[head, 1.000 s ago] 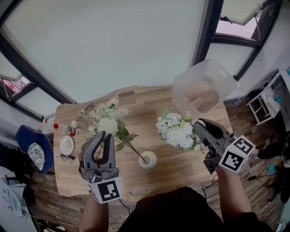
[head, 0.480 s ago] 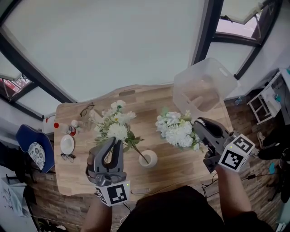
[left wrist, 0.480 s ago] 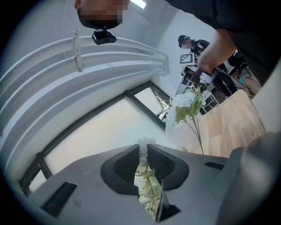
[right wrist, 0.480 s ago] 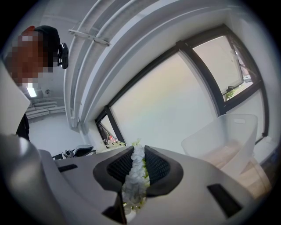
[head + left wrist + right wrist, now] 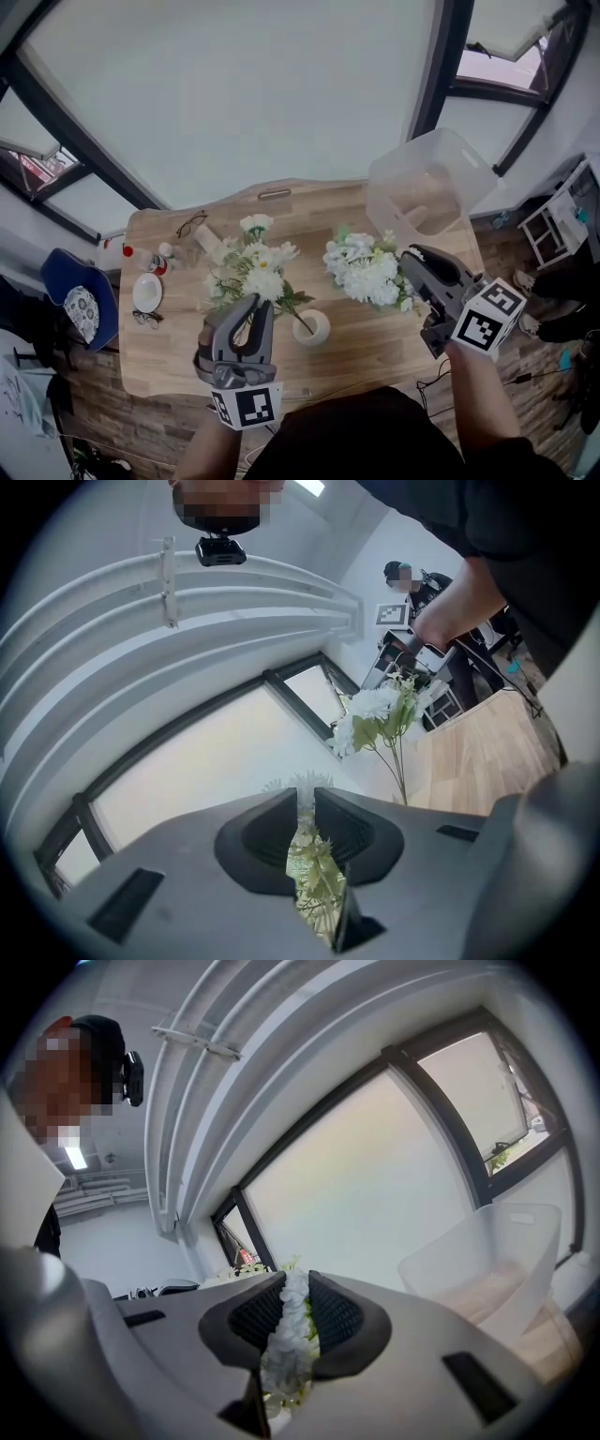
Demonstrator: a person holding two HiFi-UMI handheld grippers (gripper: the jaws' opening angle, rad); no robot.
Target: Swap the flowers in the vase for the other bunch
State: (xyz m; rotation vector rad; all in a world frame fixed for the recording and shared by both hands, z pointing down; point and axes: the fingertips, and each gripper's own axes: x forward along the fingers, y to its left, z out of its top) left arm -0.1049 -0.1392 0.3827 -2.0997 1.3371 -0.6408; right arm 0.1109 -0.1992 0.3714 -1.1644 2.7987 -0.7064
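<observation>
Centre-left, the left gripper (image 5: 251,305) has its jaws nearly together, clamping the mixed bunch (image 5: 255,267). The bunch's stem slants down-right to the vase (image 5: 310,328). Centre-right, the right gripper (image 5: 410,261) grips the white bunch (image 5: 366,272).

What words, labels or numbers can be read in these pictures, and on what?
No words or numbers can be read.
Left gripper, marker cube: black-and-white square pattern, no letters.
Right gripper, marker cube: the same.
Small bottles at the left end of the table: any print too small to read.
</observation>
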